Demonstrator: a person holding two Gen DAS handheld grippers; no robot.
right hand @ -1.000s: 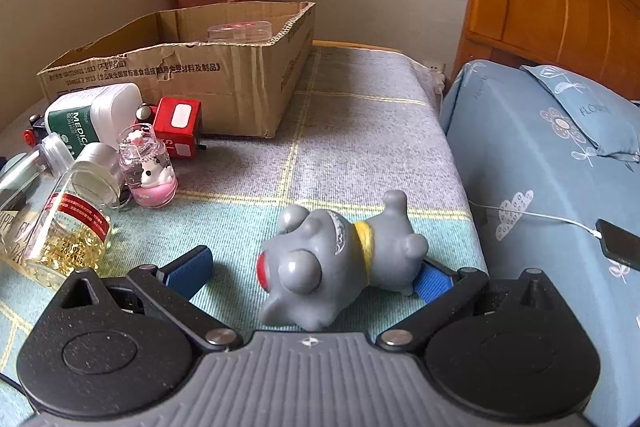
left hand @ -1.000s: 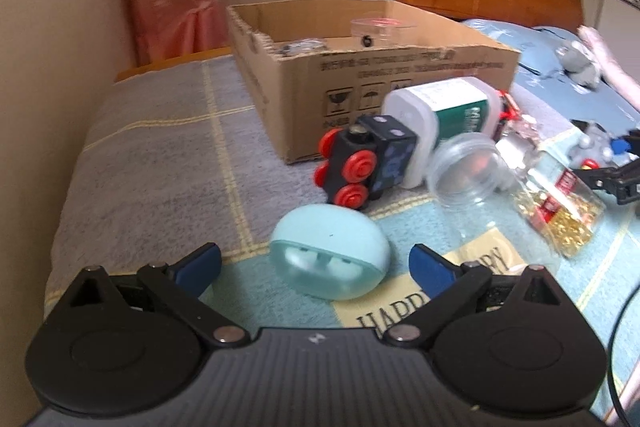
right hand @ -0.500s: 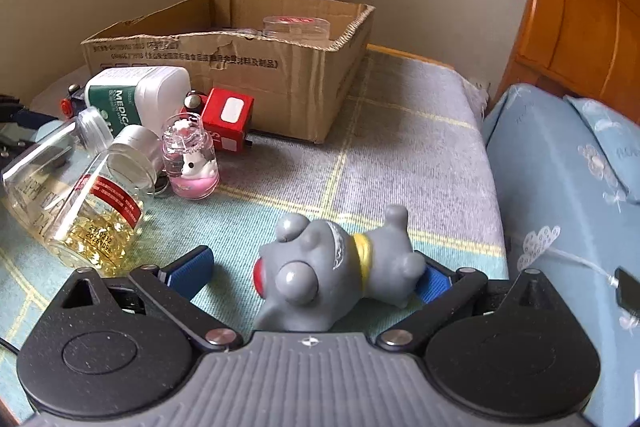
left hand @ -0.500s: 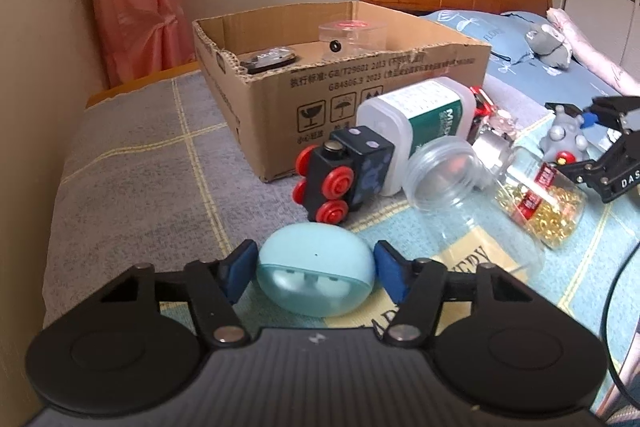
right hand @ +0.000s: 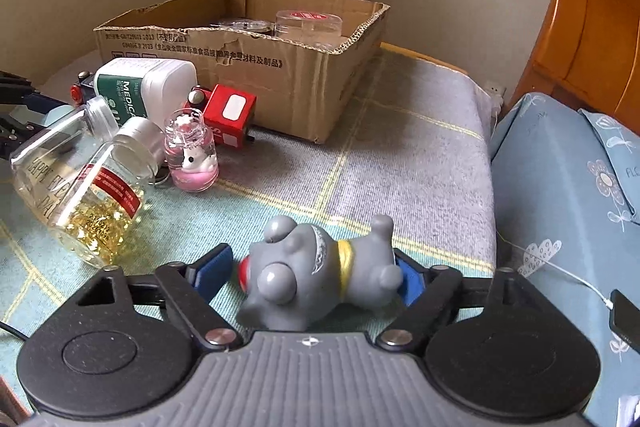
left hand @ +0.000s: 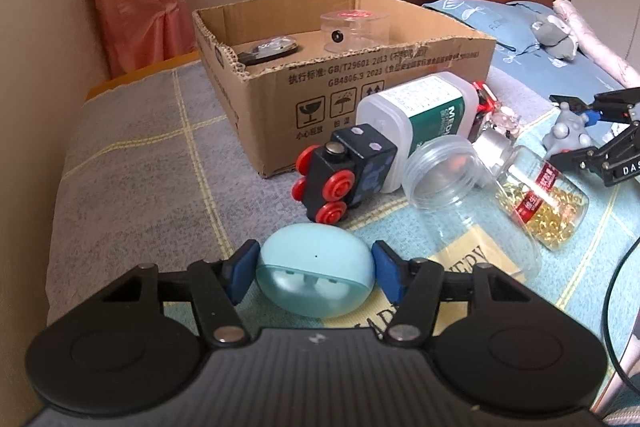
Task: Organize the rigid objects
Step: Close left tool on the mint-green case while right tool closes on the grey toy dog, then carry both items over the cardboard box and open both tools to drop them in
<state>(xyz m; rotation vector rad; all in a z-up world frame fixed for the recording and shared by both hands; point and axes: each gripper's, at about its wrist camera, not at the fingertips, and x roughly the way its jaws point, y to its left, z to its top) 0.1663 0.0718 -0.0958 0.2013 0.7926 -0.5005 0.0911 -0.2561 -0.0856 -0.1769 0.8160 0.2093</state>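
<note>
A: The left tongs (left hand: 315, 269) have both blue pads pressed against the sides of the pale blue egg-shaped plastic earbud case (left hand: 315, 281), so they grip it; it sits right between the fingers, low over the grey checked blanket (left hand: 132, 163).

B: And the right tongs (right hand: 312, 269)?

A: They are closed on the grey rubber dog figurine with the yellow collar (right hand: 320, 277), one pad at its snout end, the other at its rump. The figurine lies sideways between the fingers.

B: Where should each go?

A: Probably into the open brown cardboard box (left hand: 344, 75), ahead of both tongs. The black toy train car with red wheels (left hand: 344, 179) and the white medicine bottle with a green label (left hand: 424, 119) lie between the left tongs and the box, so a clean lift before moving forward seems wise.

B: Any slip risk?

A: The case is smooth and rounded; it could squirt out if the squeeze loosens. The dog looks soft, so a steady hold should do. The right tongs should pass to the right of the small clear pink-based bottle (right hand: 193, 151).
</note>
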